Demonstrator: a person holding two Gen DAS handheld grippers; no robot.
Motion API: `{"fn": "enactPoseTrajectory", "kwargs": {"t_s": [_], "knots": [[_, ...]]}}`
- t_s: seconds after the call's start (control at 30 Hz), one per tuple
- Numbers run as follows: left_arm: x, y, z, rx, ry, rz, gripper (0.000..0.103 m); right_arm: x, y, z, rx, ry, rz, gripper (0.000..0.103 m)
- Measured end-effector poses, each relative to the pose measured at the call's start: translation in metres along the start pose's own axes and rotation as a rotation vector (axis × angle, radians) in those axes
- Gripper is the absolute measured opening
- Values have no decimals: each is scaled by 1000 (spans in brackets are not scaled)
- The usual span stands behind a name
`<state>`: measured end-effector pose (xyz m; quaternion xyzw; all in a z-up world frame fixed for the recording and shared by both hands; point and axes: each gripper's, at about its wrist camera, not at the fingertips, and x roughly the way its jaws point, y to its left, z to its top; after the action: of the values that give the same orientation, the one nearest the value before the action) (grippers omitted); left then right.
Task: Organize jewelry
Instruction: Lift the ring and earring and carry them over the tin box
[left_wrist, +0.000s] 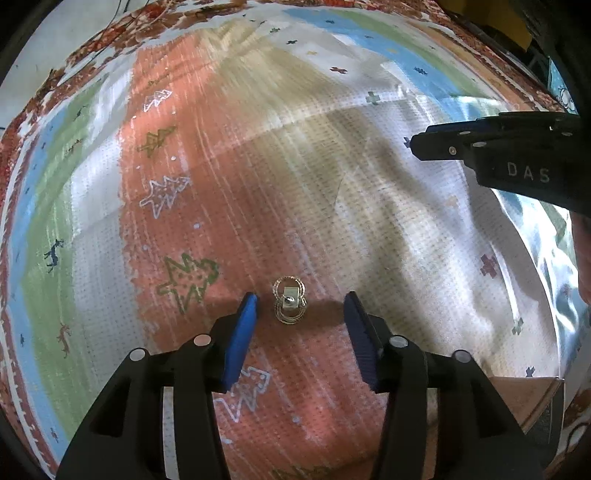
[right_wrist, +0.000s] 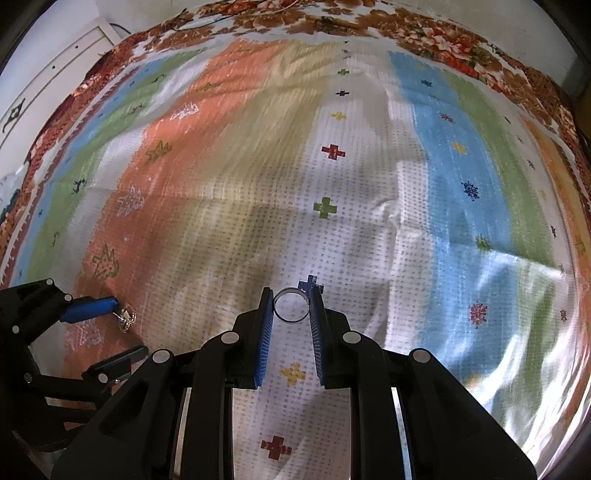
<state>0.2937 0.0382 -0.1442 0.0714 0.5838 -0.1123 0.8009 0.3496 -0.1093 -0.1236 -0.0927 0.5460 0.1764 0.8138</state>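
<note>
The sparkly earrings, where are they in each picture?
Left wrist view: the earrings lie low in the middle on the orange stripe, between the open fingers of the left tool.
Right wrist view: the earrings are far to the lower left, just beyond a blue finger of the left tool.
Shared landmark: the orange stripe with outlined tree shapes.

One ring (right_wrist: 291, 306), one earring set (left_wrist: 289, 305) (silver), two hand-held grippers.
</note>
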Motion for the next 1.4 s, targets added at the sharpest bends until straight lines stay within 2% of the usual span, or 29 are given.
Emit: {"fn": "enactPoseTrajectory", "kwargs": {"t_s": [0.03,0.1,0.4,0.77,1.03,1.17,1.4], "knots": [[-1,-1,1,1,1,5,28,0,-1,0,1,1,-1,20],[-1,1,1,-17,9,17,15,0,-1,0,4,1,-2,20],[-13,9,-7,-61,-5,-34,15,-17,-4,-7,9,-24,6,20],[-55,13,-19,-115,-103,-12,15,-53,2,-25,-8,-80,25,20],[-101,-3,-33,-122,-204,36,15,-86,14,-56,-22,-134,47,20],[-114,-15,-52,-110,-214,46,15,-103,19,-74,-27,-161,62,20],[-139,-26,-81,-134,-260,19,15,-124,31,-105,-41,-198,41,20]]}}
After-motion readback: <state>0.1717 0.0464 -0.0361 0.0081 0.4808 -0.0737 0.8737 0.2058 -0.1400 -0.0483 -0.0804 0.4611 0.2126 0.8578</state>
